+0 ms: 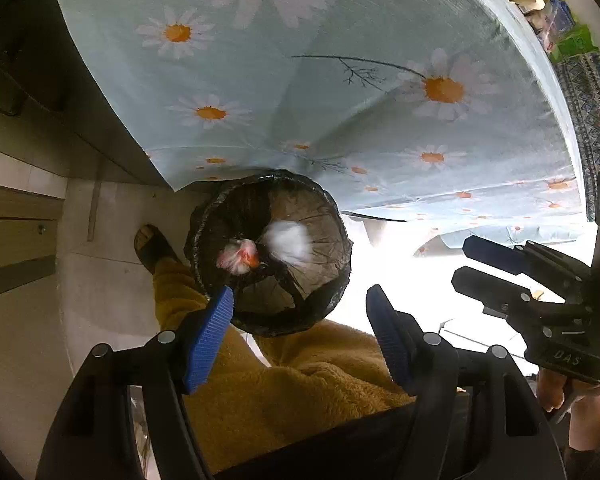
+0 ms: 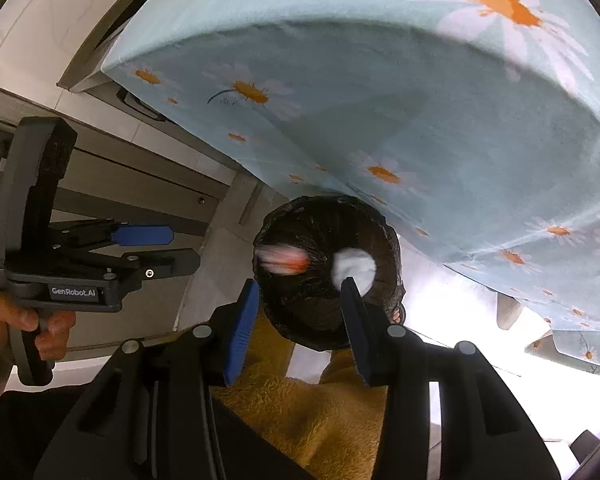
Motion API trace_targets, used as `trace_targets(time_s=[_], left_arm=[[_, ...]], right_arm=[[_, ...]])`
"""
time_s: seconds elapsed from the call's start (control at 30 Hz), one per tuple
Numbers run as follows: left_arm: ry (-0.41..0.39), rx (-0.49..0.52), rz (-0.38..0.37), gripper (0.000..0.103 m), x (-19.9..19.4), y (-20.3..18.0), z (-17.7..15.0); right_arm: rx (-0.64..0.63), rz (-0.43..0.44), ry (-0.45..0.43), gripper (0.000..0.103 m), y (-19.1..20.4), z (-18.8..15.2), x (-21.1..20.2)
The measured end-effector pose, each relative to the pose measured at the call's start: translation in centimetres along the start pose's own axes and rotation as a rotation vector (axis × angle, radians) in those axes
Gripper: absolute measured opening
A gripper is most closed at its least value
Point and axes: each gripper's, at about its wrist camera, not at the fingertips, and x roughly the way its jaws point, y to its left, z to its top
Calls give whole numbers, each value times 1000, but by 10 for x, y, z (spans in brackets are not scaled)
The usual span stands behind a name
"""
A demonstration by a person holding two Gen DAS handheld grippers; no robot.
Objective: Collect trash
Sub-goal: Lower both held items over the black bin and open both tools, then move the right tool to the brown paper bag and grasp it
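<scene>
A round bin with a black liner (image 1: 268,252) stands on the floor by the table edge; it also shows in the right wrist view (image 2: 328,272). Inside lie a white crumpled tissue (image 1: 288,242) (image 2: 354,266) and a white and orange wrapper (image 1: 238,258), blurred in the right wrist view (image 2: 286,260). My left gripper (image 1: 300,340) (image 2: 180,246) is open and empty above the bin. My right gripper (image 2: 300,328) (image 1: 460,264) is open and empty above the bin too.
A table under a light blue daisy cloth (image 1: 340,80) (image 2: 420,120) overhangs the bin. The person's mustard fleece legs (image 1: 280,392) and a sandalled foot (image 1: 152,244) are beside the bin. Clutter (image 1: 548,8) sits on the table's far end. Cabinets (image 2: 120,184) stand at left.
</scene>
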Motion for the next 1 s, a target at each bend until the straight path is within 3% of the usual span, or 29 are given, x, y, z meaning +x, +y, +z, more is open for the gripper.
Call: trace_targets(time_s=[0.53, 1.0], left_arm=[[-48, 45, 9, 67, -25, -16, 5], [-165, 108, 42, 67, -90, -34, 15]], right_arm=[[-3, 10, -53, 44, 1, -7, -28], [-82, 40, -210, 46, 7, -9, -94]])
